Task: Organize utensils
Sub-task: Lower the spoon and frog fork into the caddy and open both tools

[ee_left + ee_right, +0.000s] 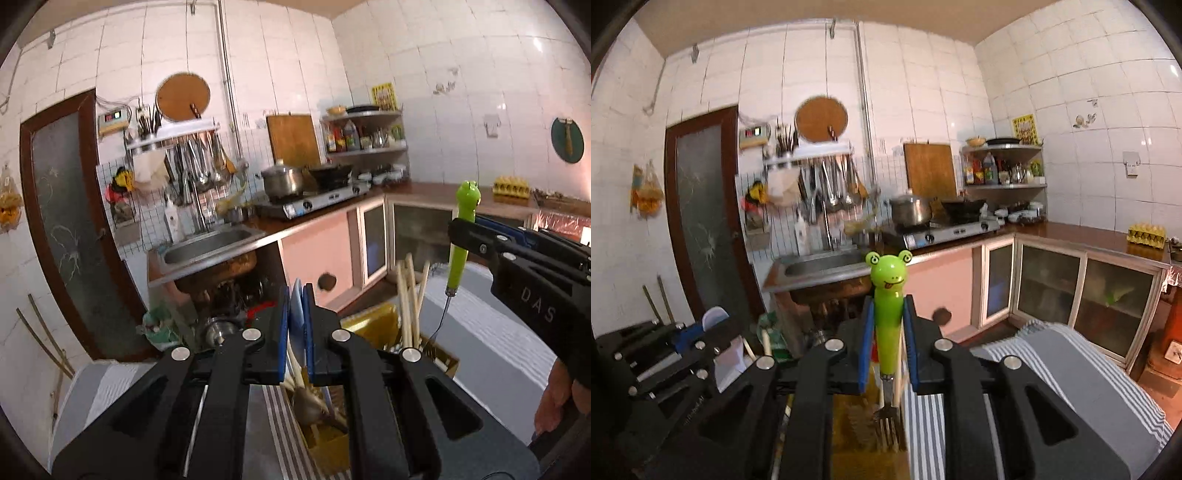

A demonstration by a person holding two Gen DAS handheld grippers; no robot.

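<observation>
On the left, the left gripper (297, 332) has its jaws drawn almost together on the pale blue handle of a spoon (296, 314). The handle stands up between the blue pads while its cream bowl hangs below, over a yellow box (328, 443) that lies on the striped cloth of the table (491, 332). From the right wrist view the same handle end shows pale above that gripper at the far left. Held by the handle with the working end down, the spoon looks ready to be dropped upright into a compartment, which is probably why it is carried this way.

In the middle, wooden chopsticks (408, 295) lean upright in the box, so the box seems to serve as the sorting place for the utensils. How it is divided inside cannot be made out.

To the right, the right gripper (889, 343) is clamped on a fork (888, 325) with a green frog handle. The pads press on the handle's lower half, the frog head sticks up above them, and the metal tines point down over the box's far side. In the left wrist view the fork hangs well clear of the box, so neither utensil is put away yet. The vertical hold likely lets the tines enter a slot first.
</observation>
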